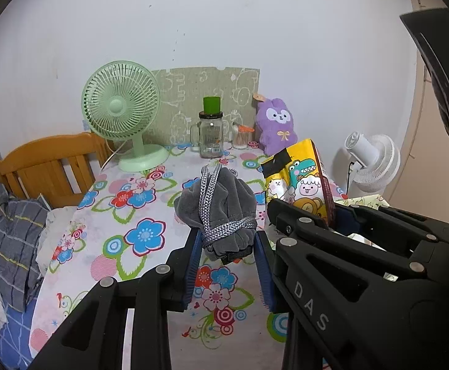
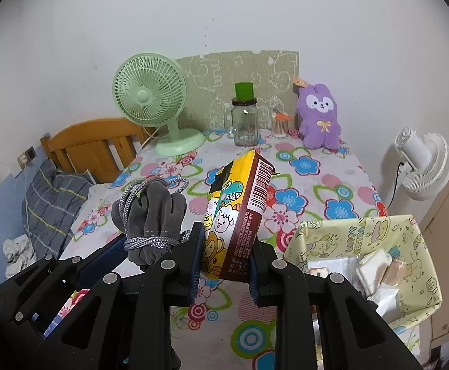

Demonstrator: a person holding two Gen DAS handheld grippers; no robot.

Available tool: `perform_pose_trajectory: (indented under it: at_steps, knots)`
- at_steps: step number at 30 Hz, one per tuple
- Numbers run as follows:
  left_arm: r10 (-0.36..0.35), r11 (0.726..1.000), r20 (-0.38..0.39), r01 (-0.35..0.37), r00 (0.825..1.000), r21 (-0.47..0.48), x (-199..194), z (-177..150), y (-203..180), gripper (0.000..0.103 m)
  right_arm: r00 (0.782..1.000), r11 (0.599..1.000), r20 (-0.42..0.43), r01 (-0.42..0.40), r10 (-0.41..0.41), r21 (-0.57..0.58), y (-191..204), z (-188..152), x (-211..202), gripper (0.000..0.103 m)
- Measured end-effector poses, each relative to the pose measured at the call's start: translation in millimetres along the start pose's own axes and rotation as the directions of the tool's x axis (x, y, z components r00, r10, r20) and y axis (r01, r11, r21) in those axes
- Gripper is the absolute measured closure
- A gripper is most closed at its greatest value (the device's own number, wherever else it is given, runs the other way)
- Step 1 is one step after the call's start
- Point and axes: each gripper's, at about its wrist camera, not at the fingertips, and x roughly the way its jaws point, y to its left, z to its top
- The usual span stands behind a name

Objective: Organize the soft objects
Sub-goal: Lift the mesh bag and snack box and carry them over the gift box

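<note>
My left gripper (image 1: 228, 246) is shut on a grey velvet drawstring pouch (image 1: 216, 206), wrapped in its silver-grey cord and held above the flowered tablecloth (image 1: 144, 237). My right gripper (image 2: 224, 260) is shut on a yellow and brown cartoon tissue pack (image 2: 236, 212), tilted with its barcode side up. Each view shows the other gripper's load: the tissue pack (image 1: 301, 182) to the right of the pouch, the pouch (image 2: 153, 212) to the left of the pack. A purple plush bunny (image 2: 318, 120) sits at the table's far right against the wall.
A green desk fan (image 1: 122, 114), a glass mug jar with a green lid (image 1: 211, 132) and a small jar of cotton swabs (image 1: 242, 135) stand at the back. A yellow fabric storage bin (image 2: 415, 240) holding several packets sits at the right. A white fan (image 2: 421, 166) stands beyond; bed and pillow lie left.
</note>
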Motion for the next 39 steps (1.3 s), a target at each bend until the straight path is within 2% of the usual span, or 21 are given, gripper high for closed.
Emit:
perform_pose_trajectory:
  at_steps: [20, 39]
  knots:
    - [-0.044, 0.998, 0.003, 0.044, 0.999, 0.04, 5, 1, -51, 0.068, 0.999, 0.999, 0.022, 0.038, -0.038, 0.029, -48, -8, -18, 0.076]
    - [-0.149, 0.983, -0.033, 0.152, 0.988, 0.101, 34, 5, -105, 0.068, 0.991, 0.986, 0.008, 0.129, -0.131, 0.108, -107, -13, -18, 0.075]
